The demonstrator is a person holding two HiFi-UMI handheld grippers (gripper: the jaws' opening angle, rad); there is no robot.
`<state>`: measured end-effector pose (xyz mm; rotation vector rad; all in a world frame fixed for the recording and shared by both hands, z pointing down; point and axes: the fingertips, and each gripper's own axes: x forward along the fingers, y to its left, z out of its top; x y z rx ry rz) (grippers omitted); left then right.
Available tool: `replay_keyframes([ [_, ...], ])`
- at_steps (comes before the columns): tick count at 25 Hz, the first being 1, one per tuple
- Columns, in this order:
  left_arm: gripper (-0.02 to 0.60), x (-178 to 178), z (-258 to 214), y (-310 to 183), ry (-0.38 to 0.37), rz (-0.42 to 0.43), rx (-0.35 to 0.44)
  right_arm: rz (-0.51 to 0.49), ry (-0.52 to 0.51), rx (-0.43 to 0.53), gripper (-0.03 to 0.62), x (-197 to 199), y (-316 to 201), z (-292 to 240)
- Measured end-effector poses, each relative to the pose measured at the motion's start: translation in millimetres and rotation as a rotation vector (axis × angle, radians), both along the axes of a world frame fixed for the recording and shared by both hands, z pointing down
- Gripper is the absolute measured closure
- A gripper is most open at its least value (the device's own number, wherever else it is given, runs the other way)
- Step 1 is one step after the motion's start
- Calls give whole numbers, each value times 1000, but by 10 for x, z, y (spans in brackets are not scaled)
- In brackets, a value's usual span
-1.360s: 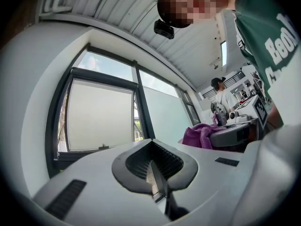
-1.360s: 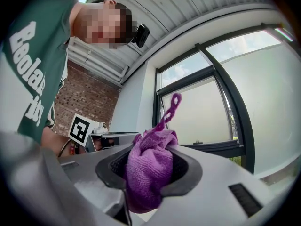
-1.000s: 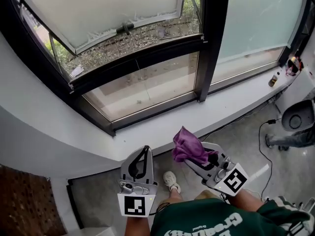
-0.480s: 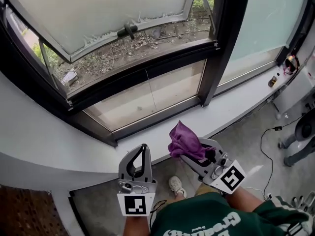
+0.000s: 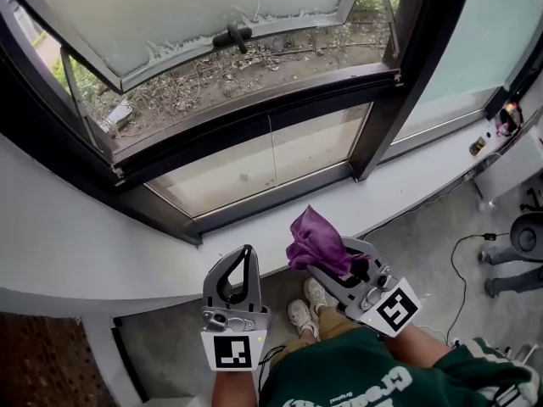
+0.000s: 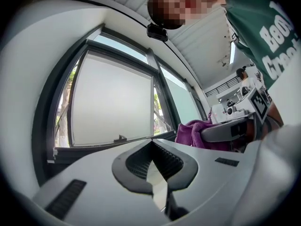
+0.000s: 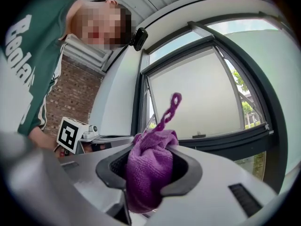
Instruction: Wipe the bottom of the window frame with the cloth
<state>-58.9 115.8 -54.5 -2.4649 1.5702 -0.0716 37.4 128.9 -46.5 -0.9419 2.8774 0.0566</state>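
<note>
— Cloth [image 5: 316,242]?
— Clamped in right gripper [image 5: 323,261], bunched, long axis toward 11 o'clock, apart from window frame [image 5: 254,200] at 12.
— Left gripper [image 5: 246,253]?
— Jaws together, empty, pointing to 12 o'clock.

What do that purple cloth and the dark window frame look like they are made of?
The cloth looks like soft microfibre: a fuzzy, matt surface that bunches in loose folds. The window frame is probably painted or coated metal: straight, slim dark bars with a smooth finish, though plastic cannot be ruled out.
</note>
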Motion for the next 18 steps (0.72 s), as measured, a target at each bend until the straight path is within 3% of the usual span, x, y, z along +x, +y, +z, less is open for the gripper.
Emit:
replay_keyframes([
  [8,572,-152,170,-362,-20,-70,-29,-137,-46,-29,441,-311,-413,135],
  [18,572,-627,815,-723,-35,-249,-110,-291,-69,-144,441,-710,-895,828],
])
